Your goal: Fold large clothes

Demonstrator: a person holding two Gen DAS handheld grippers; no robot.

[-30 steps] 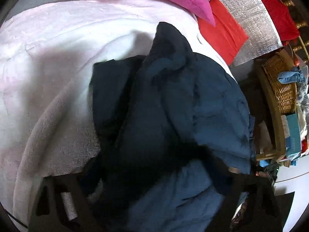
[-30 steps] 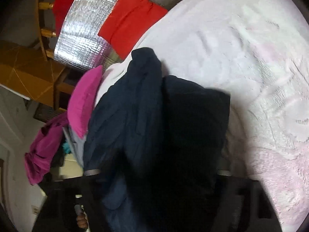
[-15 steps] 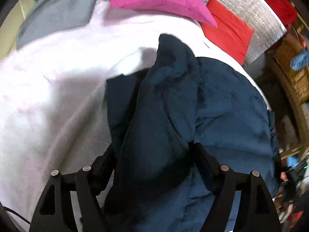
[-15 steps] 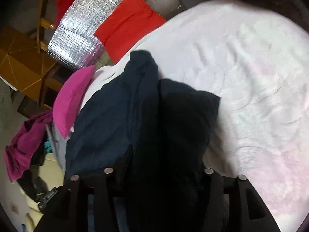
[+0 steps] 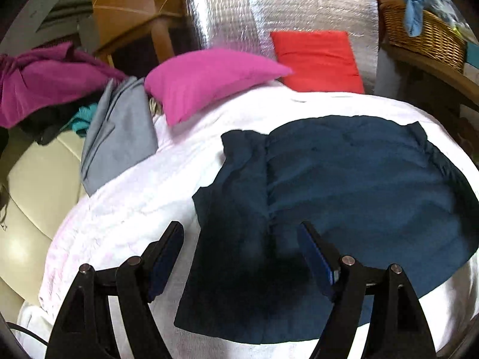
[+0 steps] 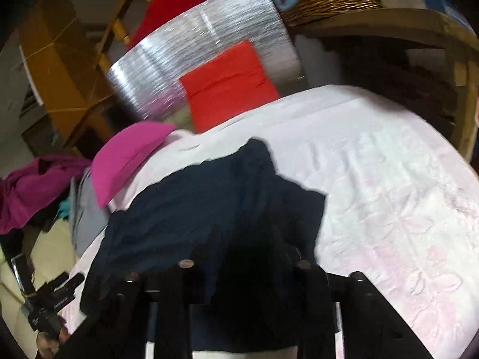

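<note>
A dark navy garment [image 5: 344, 185] lies spread and partly folded on a bed covered with a white and pale pink textured bedspread [image 5: 128, 209]. A vertical crease runs down the garment, with one narrower panel to the left of it and a wider panel to the right.

In the left wrist view, the left gripper [image 5: 239, 257] hangs above the garment's near edge. Its two black fingers [image 5: 164, 251] stand wide apart with blue pads facing inward, and nothing is pinched between them; the cloth lies flat on the bed below.

In the right wrist view, the right gripper [image 6: 245, 257] is over the near part of the same garment [image 6: 191, 209]. Its jaws are closing. The fingers are dark and blurred against the dark cloth, so it cannot be told whether fabric is caught between them.

At the head of the bed sit a magenta pillow [image 5: 206, 80] and a red pillow [image 5: 317, 59], the red one leaning against a silver quilted foil panel [image 5: 269, 15]. A grey cloth [image 5: 116, 131] hangs off the bed's edge beside the magenta pillow. Beyond it lies a heap of purple clothing [image 5: 39, 80]. A wicker basket [image 5: 425, 36] stands on a wooden shelf to the right of the bed.

In the lower left corner of the right wrist view, a person's hand [image 6: 48, 341] holds the left device.
</note>
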